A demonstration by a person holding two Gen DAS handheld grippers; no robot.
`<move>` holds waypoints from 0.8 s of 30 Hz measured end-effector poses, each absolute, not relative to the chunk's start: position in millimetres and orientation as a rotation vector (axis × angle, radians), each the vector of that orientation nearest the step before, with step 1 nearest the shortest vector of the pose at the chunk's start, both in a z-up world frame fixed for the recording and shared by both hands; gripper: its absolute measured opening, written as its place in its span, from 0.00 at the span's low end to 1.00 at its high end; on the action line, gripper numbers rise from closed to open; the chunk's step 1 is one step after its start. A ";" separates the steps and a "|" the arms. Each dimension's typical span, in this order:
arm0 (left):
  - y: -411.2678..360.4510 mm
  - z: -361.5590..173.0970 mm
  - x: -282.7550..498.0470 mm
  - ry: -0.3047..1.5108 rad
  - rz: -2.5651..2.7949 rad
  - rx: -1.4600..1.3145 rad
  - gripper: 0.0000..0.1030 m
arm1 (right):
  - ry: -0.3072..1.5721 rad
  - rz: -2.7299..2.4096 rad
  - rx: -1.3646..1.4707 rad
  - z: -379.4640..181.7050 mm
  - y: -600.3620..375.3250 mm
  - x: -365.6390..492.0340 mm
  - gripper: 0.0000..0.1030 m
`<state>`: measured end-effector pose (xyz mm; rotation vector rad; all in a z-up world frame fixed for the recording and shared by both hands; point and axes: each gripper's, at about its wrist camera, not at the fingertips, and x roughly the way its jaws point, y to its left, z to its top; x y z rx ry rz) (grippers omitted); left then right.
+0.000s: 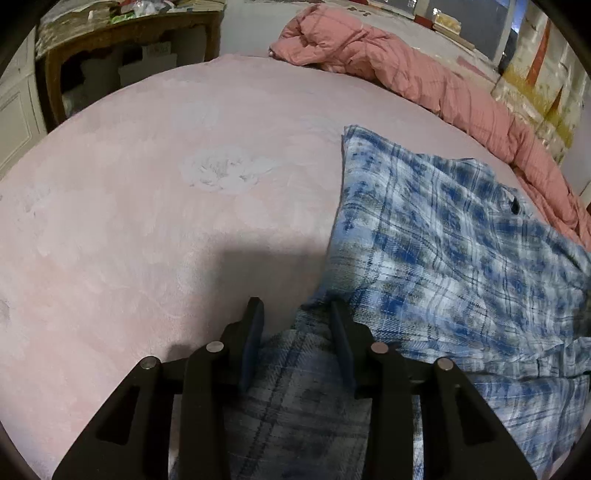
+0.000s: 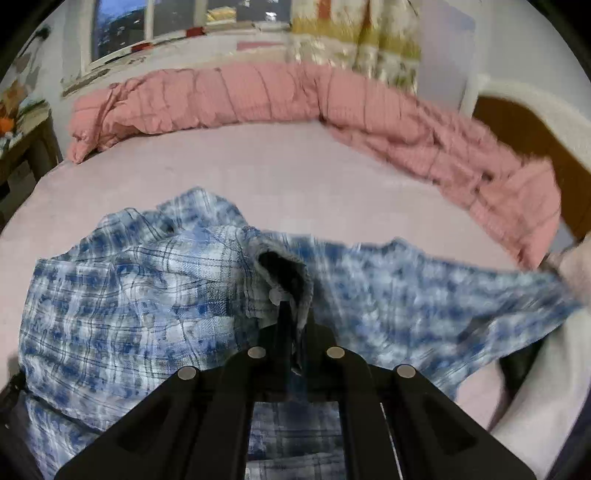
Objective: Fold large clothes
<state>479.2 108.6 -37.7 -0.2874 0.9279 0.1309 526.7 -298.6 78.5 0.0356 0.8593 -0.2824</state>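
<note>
Right gripper (image 2: pixel 295 314) clamped on shirt (image 2: pixel 122 295) edge, for lifting the fold. Left gripper (image 1: pixel 297 314) apart around cloth on bed (image 1: pixel 147 221), probably not yet pinching.

Both wrist cameras look down along their claws, close above a pink bed (image 1: pixel 147 221). The left faces a wooden shelf (image 1: pixel 129 40), the right a window (image 2: pixel 147 22). Both views share the plaid shirt (image 1: pixel 443 240) and pink quilt (image 2: pixel 258 96).
</note>
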 end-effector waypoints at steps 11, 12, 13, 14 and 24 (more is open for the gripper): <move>104.0 12.4 449.2 0.687 -0.059 -0.314 0.47 | 0.776 -0.367 0.061 67.1 -340.8 500.4 0.19; 98.7 19.1 444.5 0.650 -0.063 -0.285 0.49 | 0.761 -0.356 0.078 68.8 -346.4 491.9 0.24; 92.4 25.4 440.0 0.614 -0.071 -0.256 0.50 | 0.751 -0.349 0.089 68.9 -350.1 484.6 0.25; 85.5 30.9 435.6 0.580 -0.088 -0.231 0.51 | 0.739 -0.340 0.100 68.8 -353.7 476.4 0.27; 50.9 34.1 435.9 0.481 -0.049 -0.130 0.55 | 0.676 -0.487 0.048 44.3 -372.3 428.9 0.37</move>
